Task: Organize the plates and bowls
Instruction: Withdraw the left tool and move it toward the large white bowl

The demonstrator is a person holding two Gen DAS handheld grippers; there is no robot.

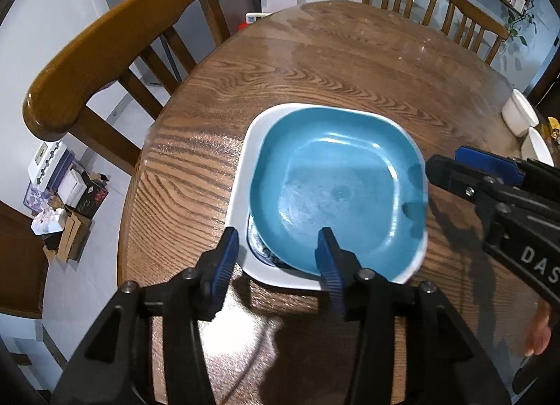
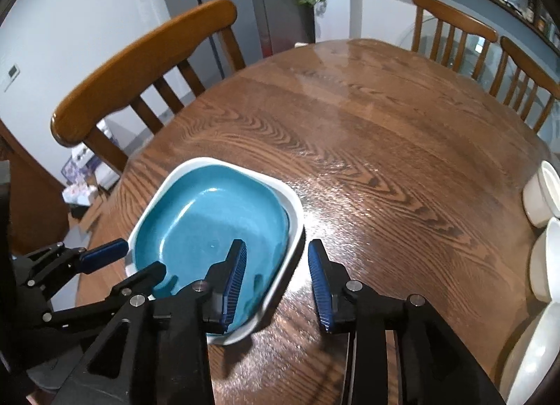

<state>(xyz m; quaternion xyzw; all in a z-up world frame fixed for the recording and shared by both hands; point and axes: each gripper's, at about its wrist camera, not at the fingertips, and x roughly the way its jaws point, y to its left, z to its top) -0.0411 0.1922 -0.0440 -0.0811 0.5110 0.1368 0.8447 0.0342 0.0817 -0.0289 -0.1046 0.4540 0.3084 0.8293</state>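
Both grippers are seen parted over stacked plates on the wooden bench [image 1: 315, 65].

Left gripper [image 1: 278, 258] straddles the near rim of the white plate [image 1: 241, 195], jaws apart, nothing pressed. Right gripper [image 2: 276, 279] likewise stands spread across the plates' right edge, pads clear of it. Blue plate [image 1: 336, 188] is nested, slightly askew, inside the white one. White bowls [image 2: 542, 202] are grouped at the bench's right edge, well apart.

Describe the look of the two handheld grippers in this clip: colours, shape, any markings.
Both the left gripper and the right gripper are matte black linkage frames with silver bolts and ribbed blue finger pads. White letters "DAS" mark the right one's body. No cables or sleeves show.
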